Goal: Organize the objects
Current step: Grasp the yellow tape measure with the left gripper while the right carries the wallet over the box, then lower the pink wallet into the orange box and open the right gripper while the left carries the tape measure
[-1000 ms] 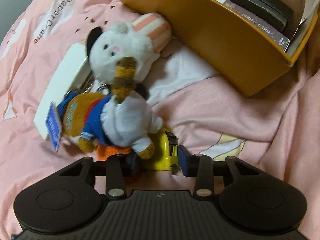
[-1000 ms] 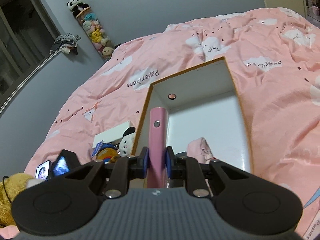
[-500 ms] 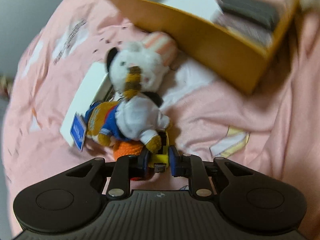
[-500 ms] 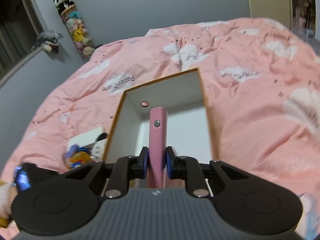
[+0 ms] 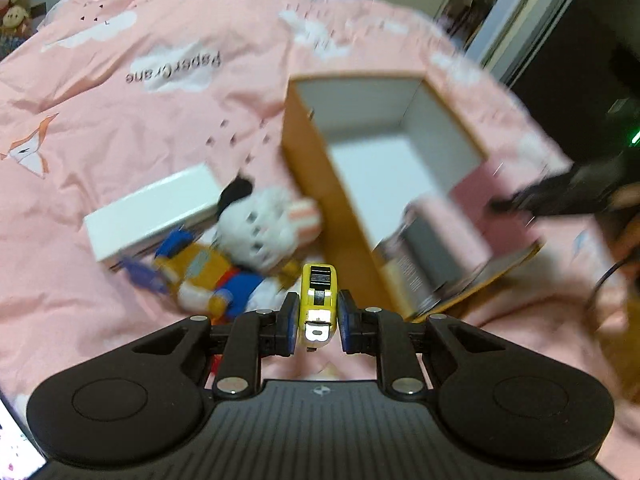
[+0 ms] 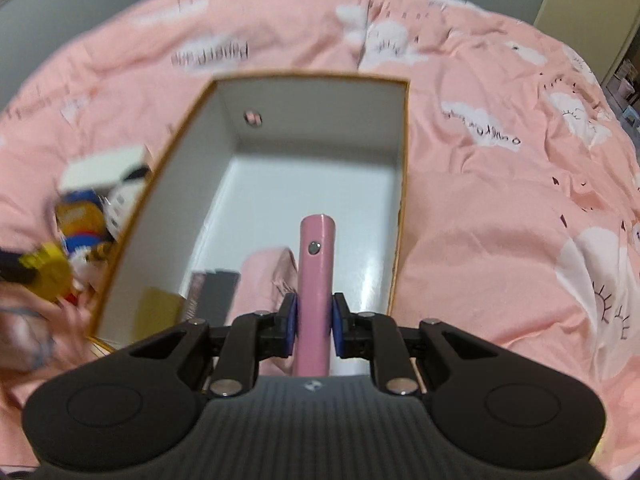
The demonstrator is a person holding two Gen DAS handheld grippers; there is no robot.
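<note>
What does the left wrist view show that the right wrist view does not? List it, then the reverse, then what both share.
Only the left wrist view: the left tongs shut on a yellow tape measure, and the "PaperCrane" print readable.

Only the right wrist view: the right tongs shut on a pink tube, and the hole in the box's far wall.

Both: the open box, the plush toys, the white box and the pink duvet.

Two plush toys, one box
</note>
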